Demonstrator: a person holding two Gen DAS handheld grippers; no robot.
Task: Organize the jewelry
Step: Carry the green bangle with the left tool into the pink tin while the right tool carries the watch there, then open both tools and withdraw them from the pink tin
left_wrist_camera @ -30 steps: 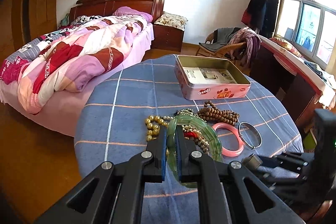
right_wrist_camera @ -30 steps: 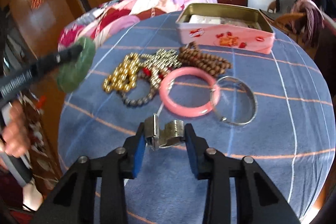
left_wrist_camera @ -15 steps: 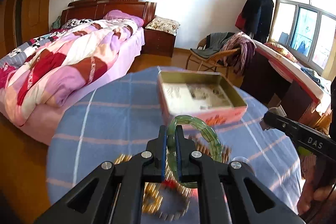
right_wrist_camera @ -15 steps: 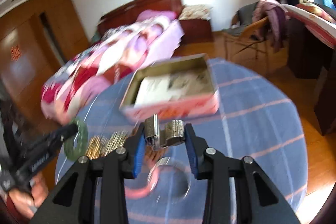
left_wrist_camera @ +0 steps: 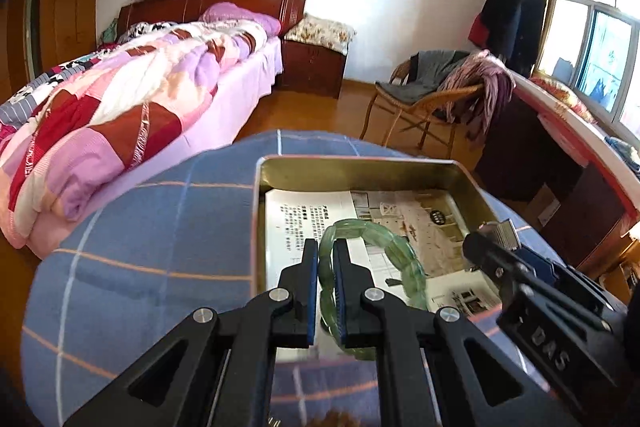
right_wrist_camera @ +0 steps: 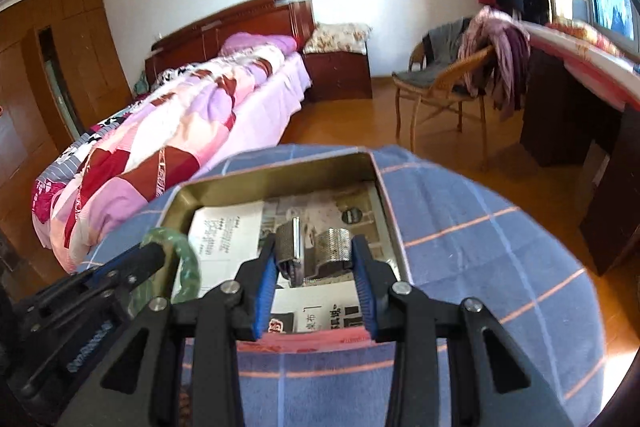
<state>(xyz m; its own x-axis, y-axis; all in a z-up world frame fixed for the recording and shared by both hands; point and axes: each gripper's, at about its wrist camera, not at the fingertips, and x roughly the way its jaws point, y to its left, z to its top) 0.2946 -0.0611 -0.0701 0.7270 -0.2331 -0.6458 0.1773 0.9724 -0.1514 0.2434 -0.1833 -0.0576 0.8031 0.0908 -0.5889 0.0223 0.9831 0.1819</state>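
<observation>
My left gripper (left_wrist_camera: 326, 261) is shut on a green jade bangle (left_wrist_camera: 394, 255) and holds it over the open pink tin box (left_wrist_camera: 360, 163), which is lined with printed paper. My right gripper (right_wrist_camera: 314, 261) is shut on a silver metal watch band (right_wrist_camera: 320, 253) and holds it over the same tin (right_wrist_camera: 280, 173). The bangle (right_wrist_camera: 188, 259) in the left gripper (right_wrist_camera: 154, 253) shows at the left of the right wrist view. The right gripper (left_wrist_camera: 486, 241) with the silver piece (left_wrist_camera: 502, 231) shows at the right of the left wrist view.
The tin stands on a round table with a blue checked cloth (left_wrist_camera: 140, 235). Beyond it are a bed (left_wrist_camera: 120, 107), a nightstand (left_wrist_camera: 314, 63), a wicker chair with clothes (left_wrist_camera: 432, 95) and a desk (left_wrist_camera: 560, 131) by the window.
Both grippers have moved forward from the jewelry pile to above the tin, each carrying its piece. The loose jewelry on the cloth has dropped out of view.
</observation>
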